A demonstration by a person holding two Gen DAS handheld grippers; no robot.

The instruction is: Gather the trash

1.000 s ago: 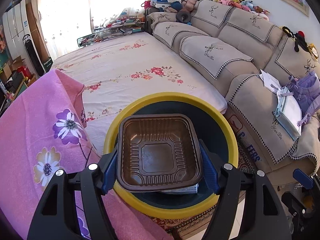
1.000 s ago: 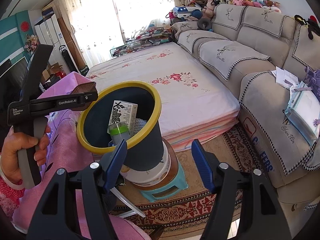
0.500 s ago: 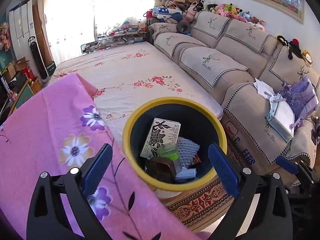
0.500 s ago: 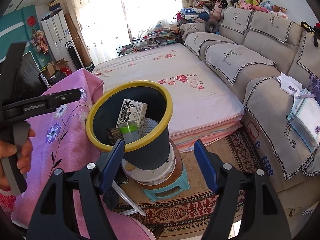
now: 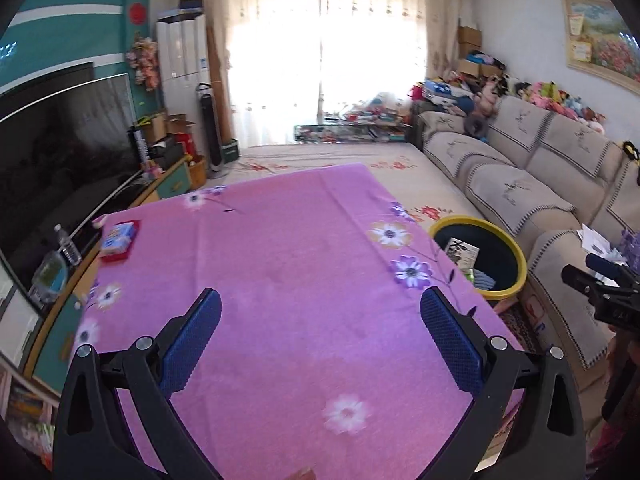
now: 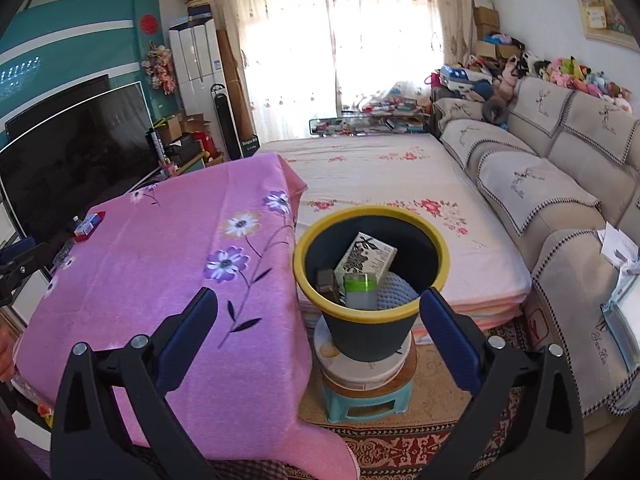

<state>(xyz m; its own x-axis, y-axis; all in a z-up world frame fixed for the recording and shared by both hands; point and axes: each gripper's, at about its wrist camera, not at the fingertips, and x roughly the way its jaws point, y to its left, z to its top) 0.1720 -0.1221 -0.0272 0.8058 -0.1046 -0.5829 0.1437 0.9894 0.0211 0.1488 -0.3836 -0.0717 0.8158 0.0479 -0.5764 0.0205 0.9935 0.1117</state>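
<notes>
The left tongs (image 5: 320, 320) hang spread wide and empty above the pink flowered cloth (image 5: 280, 280) covering the counter. The right tongs (image 6: 318, 318) are opening with nothing between the pads, aimed at the yellow-rimmed bin (image 6: 372, 320) just off the counter's right edge. Inside the bin lie a patterned carton (image 6: 366, 258), a green-capped bottle (image 6: 360, 290) and a brown tray (image 6: 328, 282); a red packet (image 5: 117, 240) sits near the counter's far left corner.
</notes>
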